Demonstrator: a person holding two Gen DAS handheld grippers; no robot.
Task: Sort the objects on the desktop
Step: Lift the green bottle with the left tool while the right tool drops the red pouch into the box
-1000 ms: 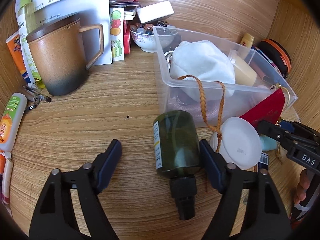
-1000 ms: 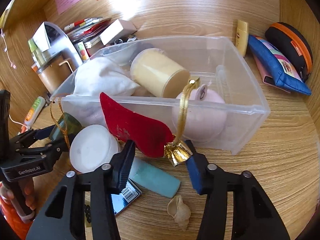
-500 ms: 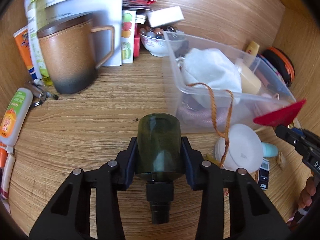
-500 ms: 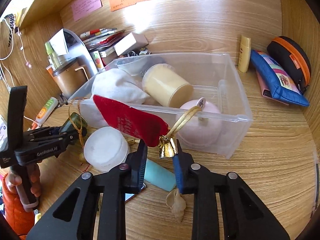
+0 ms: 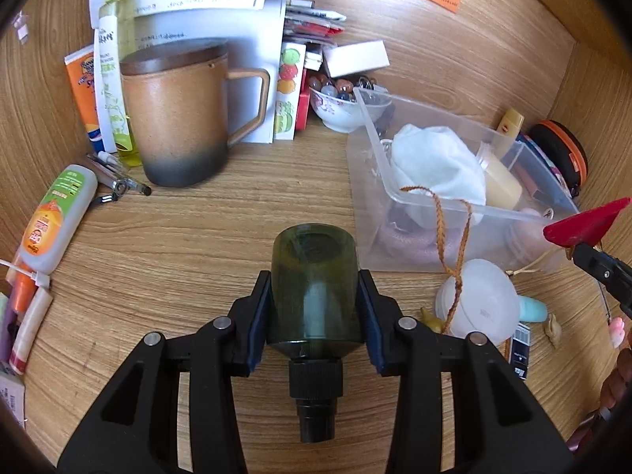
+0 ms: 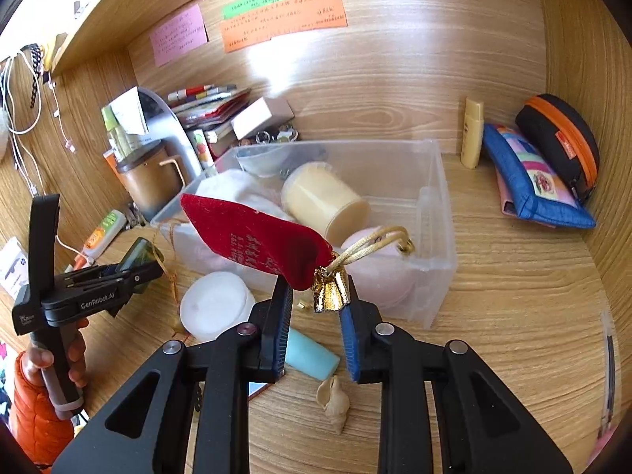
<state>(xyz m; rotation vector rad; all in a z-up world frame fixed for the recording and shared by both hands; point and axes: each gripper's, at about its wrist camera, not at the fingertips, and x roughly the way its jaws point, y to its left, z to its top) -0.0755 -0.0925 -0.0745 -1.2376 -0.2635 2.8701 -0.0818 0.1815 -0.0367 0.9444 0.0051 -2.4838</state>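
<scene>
Left gripper (image 5: 314, 308) clamps dark green glass bottle (image 5: 315, 288), long axis along fingers, base toward clear plastic bin (image 5: 466, 205) up-right. Right gripper (image 6: 314, 308) pinches red velvet pouch (image 6: 256, 241) by gold neck, just before bin, nearer.

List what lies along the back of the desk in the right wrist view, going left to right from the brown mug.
Brown mug → stack of books → white box → yellow tube → blue pouch → black case with orange zip.
</scene>
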